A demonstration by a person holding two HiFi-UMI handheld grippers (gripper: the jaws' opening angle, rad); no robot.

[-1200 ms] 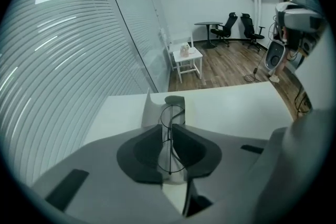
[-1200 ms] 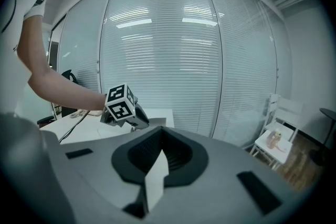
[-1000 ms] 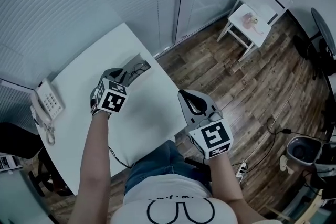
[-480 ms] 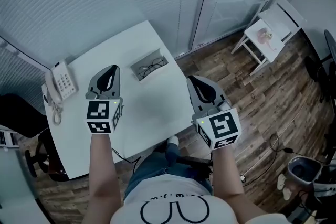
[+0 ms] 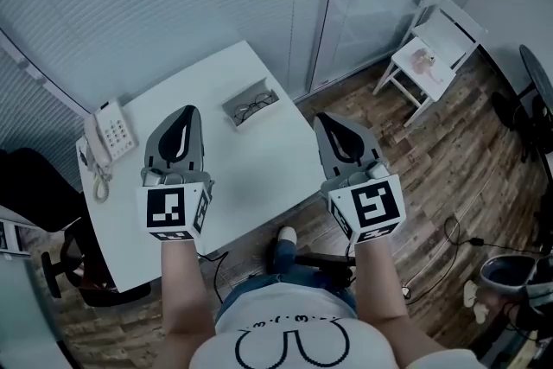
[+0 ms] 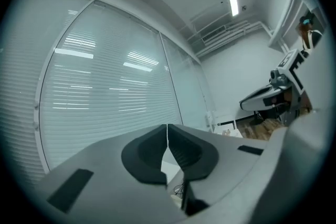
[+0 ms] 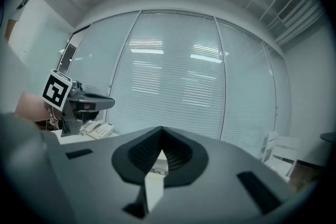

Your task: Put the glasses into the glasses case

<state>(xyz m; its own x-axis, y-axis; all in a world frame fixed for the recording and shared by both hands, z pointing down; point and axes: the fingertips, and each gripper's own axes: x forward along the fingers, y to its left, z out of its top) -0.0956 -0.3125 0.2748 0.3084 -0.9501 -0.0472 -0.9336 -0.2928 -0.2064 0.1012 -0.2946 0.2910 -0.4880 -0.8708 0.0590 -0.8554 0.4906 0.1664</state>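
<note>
**A:** Eyes on the dark, thin-framed glasses point(image 5: 253, 108): they look to be lying inside the pale, shallow rectangular glasses case point(image 5: 230, 117), which sits open near the far edge of the white square table point(image 5: 251, 177).

**B:** So the main job reads as done?

**A:** That's my call from the head view. The frame sits within the case walls and nothing pokes over the rim, as far as such a small patch lets me judge. I can't make out a lid, so whether anything is left to close is not clear from here.

**B:** And the grippers?

**A:** The left gripper point(image 5: 183, 113) has its jaws pressed together tip to tip, with nothing between them; its own view shows only the slatted window wall beyond. The right gripper point(image 5: 331, 120) is closed the same way and empty too.

**B:** Where does the case lie relative to them?

**A:** Between the two and slightly beyond their tips, down on the table, well apart from both. Each gripper points level, over the near part of the table, and neither touches the case.

**B:** Anything else around?

**A:** A white desk telephone point(image 5: 113, 135) at the table's left edge, and a white wooden chair point(image 5: 429, 56) off on the plank floor to the right.
</note>
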